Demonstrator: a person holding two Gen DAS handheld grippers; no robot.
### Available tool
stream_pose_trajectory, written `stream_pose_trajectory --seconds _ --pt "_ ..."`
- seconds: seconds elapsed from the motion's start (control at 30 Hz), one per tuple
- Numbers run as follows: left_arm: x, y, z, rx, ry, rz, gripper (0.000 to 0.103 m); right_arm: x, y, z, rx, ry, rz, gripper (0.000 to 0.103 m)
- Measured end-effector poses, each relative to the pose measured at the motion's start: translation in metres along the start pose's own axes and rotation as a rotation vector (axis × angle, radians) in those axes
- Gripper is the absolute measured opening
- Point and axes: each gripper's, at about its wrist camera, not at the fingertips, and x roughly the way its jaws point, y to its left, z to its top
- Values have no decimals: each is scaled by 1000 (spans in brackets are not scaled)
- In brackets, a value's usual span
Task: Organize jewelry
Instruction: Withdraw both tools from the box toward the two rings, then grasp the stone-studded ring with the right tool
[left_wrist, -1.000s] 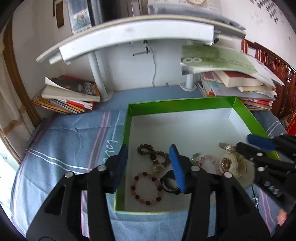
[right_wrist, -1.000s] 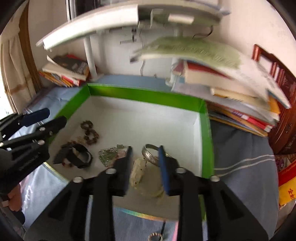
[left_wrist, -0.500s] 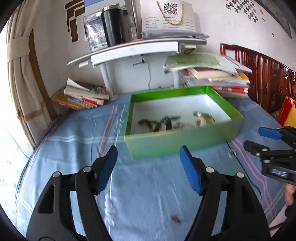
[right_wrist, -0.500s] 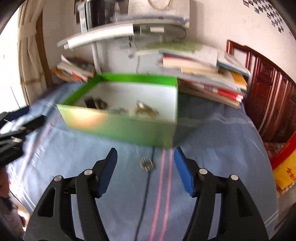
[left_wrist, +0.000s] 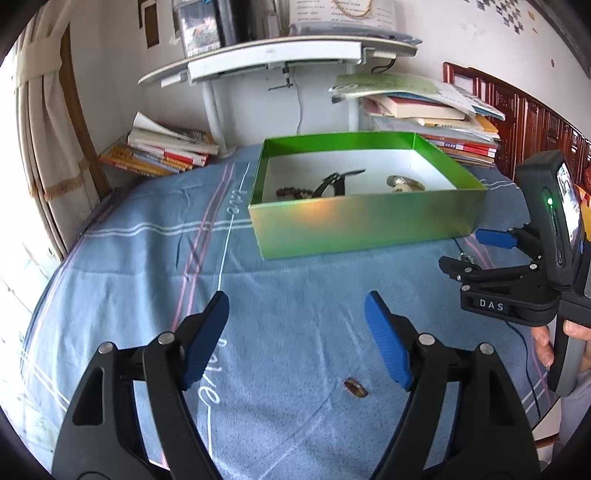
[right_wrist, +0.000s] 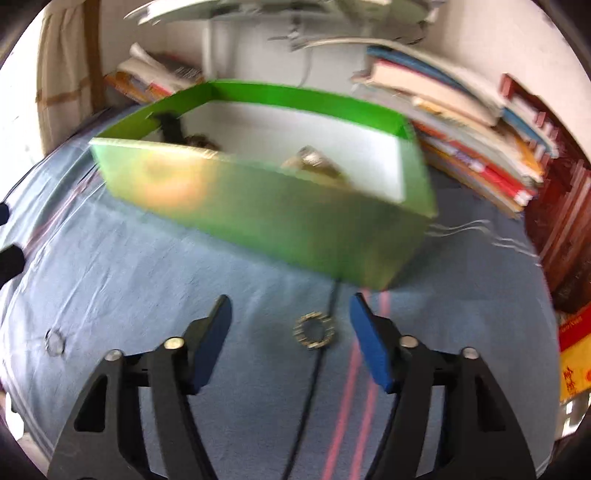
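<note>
My left hand-held gripper (left_wrist: 295, 332) hangs over the blue striped cloth (left_wrist: 147, 258), its jaws still widening with nothing between them; a small gold ring (left_wrist: 355, 388) lies on the cloth just below the right pad. My right hand-held gripper (right_wrist: 290, 332) has its jaws narrowing, not yet touching the beaded ring (right_wrist: 314, 329) that lies on the cloth between them, atop a thin black cord (right_wrist: 306, 398). Beyond sits the green box (left_wrist: 365, 221), holding a dark bead bracelet (left_wrist: 293, 192), a black watch (left_wrist: 332, 182) and pale pieces I cannot identify.
</note>
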Motion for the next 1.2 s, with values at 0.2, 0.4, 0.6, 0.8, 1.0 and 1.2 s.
stream_pose_trajectory --seconds 0.2,0.4,0.6,0.8,1.0,1.2 --pt "8 13 -13 -29 53 3 76 -18 10 -18 -17 24 160 59" --pt "10 9 -29 2 98 -38 77 -43 -3 -18 4 -47 76 61" --pt "11 0 -39 40 126 -92 76 -14 -4 -16 5 21 16 61" --pt "14 0 -43 46 149 -139 77 -12 13 -19 -17 42 85 39" --pt "18 -4 -47 55 171 -145 77 -28 37 -36 -55 51 154 39" --pt "25 -5 -48 52 188 -112 77 -42 44 -47 -59 33 133 40"
